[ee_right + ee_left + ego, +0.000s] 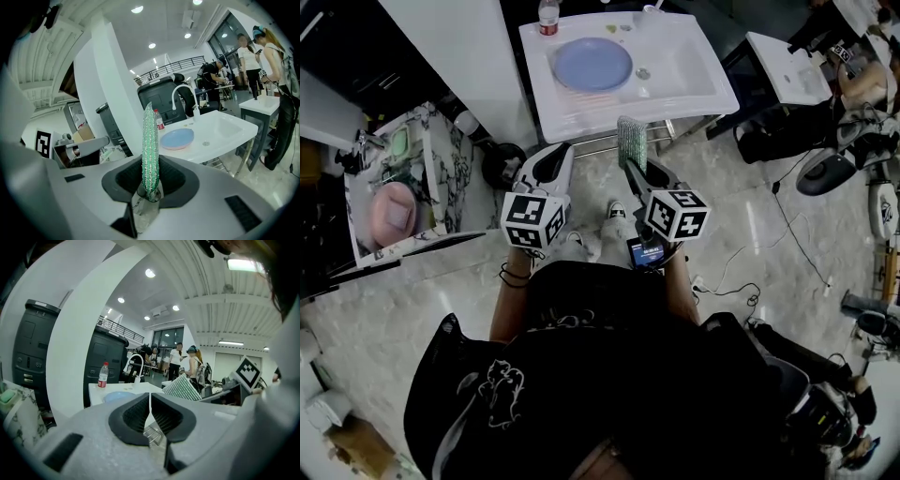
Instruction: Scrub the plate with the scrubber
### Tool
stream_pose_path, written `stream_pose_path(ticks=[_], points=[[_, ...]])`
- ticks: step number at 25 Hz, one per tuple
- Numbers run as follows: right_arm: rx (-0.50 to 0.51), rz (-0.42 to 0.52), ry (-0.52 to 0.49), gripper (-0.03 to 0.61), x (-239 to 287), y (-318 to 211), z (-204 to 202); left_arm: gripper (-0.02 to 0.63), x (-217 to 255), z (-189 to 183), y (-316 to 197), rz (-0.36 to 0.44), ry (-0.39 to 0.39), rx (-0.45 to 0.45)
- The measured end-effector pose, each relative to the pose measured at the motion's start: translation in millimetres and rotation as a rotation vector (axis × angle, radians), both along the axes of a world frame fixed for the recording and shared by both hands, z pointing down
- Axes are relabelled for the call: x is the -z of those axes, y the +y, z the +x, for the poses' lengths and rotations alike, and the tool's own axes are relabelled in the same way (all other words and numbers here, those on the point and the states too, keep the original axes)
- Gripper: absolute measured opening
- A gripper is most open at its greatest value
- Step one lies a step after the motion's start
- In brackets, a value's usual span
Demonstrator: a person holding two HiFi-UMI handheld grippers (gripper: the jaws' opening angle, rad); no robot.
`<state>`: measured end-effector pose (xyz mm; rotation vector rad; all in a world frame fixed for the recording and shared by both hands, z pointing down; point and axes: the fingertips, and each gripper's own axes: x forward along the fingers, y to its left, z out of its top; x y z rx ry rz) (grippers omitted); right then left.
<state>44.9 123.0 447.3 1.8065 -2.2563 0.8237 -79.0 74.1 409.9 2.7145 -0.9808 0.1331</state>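
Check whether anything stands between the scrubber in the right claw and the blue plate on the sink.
Nothing visible does. The right claw holds the scrubber upright, short of the front edge of the sink; the plate lies uncovered on it beyond. The bottle stands behind the plate, off the path.

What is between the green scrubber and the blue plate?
Nothing but bare white sink top. The head view shows the scrubber, held in the right claw, short of the plate.
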Motion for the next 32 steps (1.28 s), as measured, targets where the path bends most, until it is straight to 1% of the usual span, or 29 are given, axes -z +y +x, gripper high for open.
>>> stream_pose_path(ticks=[6, 12, 15, 20, 23, 27, 32], points=[[0.030, -0.023, -0.002, 0.086, -10.4, -19.4, 6.6, 0.020, -6.5, 4.1, -20.2, -0.014, 0.000, 0.030], [0.062, -0.036, 0.007, 0.086, -18.1, -53.9, 38.0, 0.020, -11.1, 28.8, -52.0, -0.021, -0.026, 0.067], [0.089, -0.045, 0.003, 0.086, -23.1, -75.5, 60.2, 0.020, -16.0, 46.8, -75.5, -0.039, -0.028, 0.100], [0.126, -0.053, -0.006, 0.086, -24.1, -115.7, 111.7, 0.020, -17.0, 93.5, -112.5, -0.049, -0.039, 0.140], [0.161, -0.048, -0.006, 0.086, -23.6, -139.2, 136.0, 0.021, -17.9, 118.5, -130.2, -0.050, -0.051, 0.169], [0.226, -0.048, -0.008, 0.086, -27.0, -162.2, 155.8, 0.021, -22.8, 141.9, -147.3, -0.063, -0.074, 0.216], [0.286, -0.059, -0.031, 0.086, -33.3, -182.8, 167.5, 0.021, -29.1, 156.1, -158.1, -0.075, -0.108, 0.269]])
